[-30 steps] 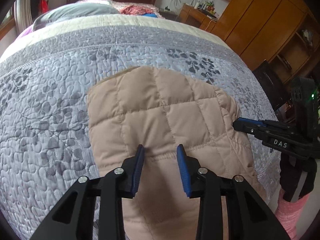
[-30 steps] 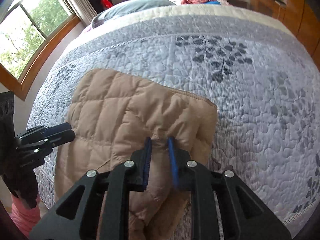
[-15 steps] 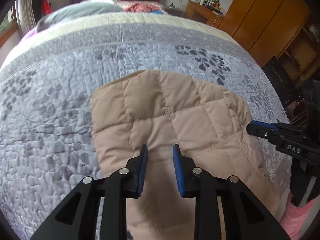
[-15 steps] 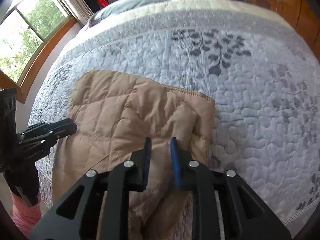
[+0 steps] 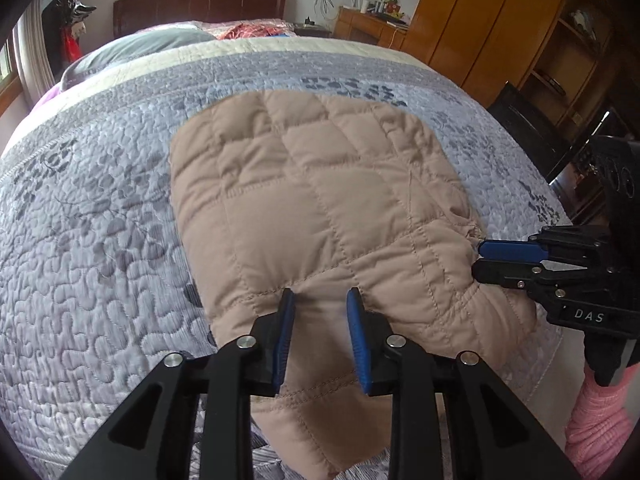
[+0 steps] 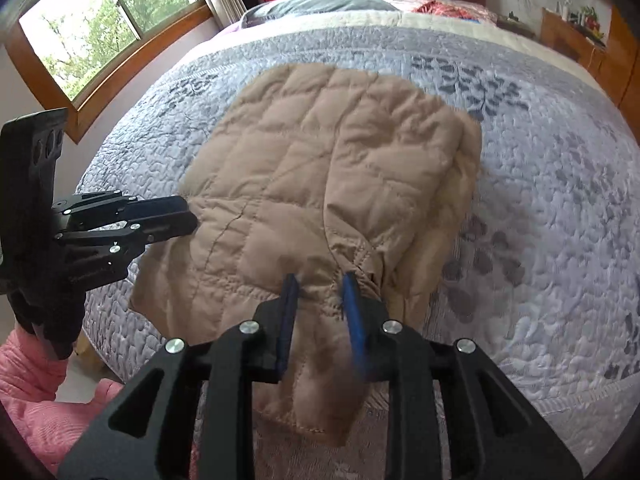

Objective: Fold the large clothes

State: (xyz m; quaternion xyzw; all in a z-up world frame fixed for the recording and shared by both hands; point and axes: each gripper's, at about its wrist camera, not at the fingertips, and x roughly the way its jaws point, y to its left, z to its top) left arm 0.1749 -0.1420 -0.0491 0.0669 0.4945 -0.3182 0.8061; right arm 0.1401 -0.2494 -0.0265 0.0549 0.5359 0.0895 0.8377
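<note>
One tan quilted jacket [image 5: 320, 208] is lying folded on the grey-blue quilted bedspread [image 5: 92, 240] of the bed, near the foot edge, with part of it hanging down over that edge toward both cameras.

The left gripper [image 5: 320, 304] is sitting at the near edge of the jacket, its two blue-padded fingers [image 5: 285, 320] standing apart with a band of tan fabric running between them. From its own view the pads are flanking the cloth, but whether they are pressing on it cannot be told; in the right wrist view the same gripper [image 6: 188, 220] is showing edge-on at the jacket's left side, its tips touching the quilting, and the gap is not readable there either.

The right gripper [image 6: 320, 292] is sitting at the jacket's [image 6: 320, 168] near right corner, where the padding is bunching into a stitched ridge. That ridge is passing between its two blue fingers [image 6: 289, 308], which are close in on both sides of it, so the jaws are looking clamped on the jacket. In the left wrist view this gripper [image 5: 480, 258] is reaching in from the right, its tips meeting the jacket's side seam.

Two grippers, one garment, one bedspread [image 6: 540, 220]. A pink sleeve [image 6: 36, 380] is showing behind the left gripper.
</note>
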